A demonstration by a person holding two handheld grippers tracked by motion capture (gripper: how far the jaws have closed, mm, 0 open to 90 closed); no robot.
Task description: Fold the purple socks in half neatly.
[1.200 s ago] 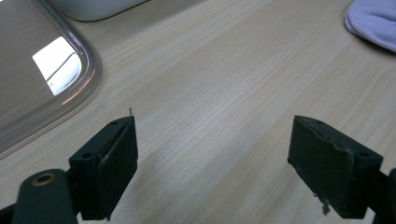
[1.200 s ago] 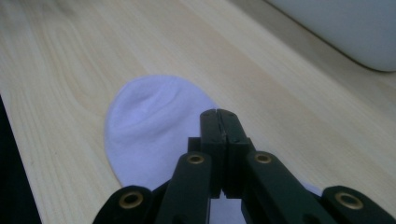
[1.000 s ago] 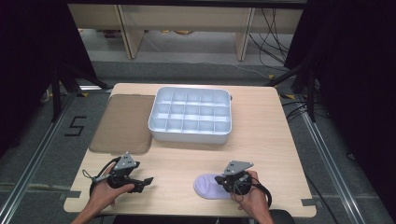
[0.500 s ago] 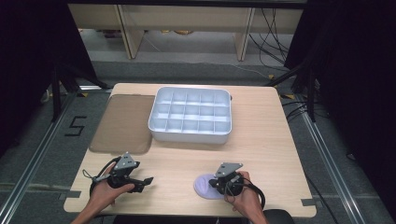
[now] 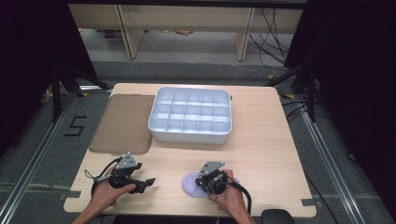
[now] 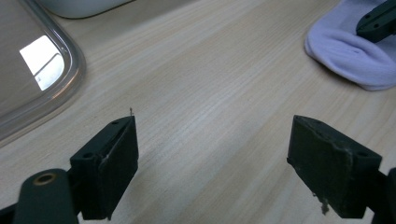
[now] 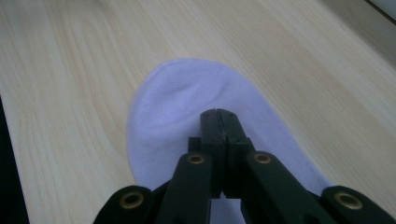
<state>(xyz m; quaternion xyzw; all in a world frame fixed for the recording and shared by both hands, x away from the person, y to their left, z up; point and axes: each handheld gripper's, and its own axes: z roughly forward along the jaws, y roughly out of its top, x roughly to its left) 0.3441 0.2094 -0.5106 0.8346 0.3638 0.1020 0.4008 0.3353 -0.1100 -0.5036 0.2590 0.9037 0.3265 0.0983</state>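
Right gripper (image 7: 219,114), jaws pressed together, is sitting over the pale sock (image 7: 187,93) lying flat at the table's (image 5: 261,154) near edge; whether it's pinching fabric, unclear. Left gripper (image 6: 212,163) is idling spread nearby. Next probably: lifting the sock toward the divided tray (image 5: 156,126).

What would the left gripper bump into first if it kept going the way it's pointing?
Probably the white sock. The left gripper has open jaws over bare table, and the sock lies ahead toward the right, under the right gripper. Depth is hard to judge.
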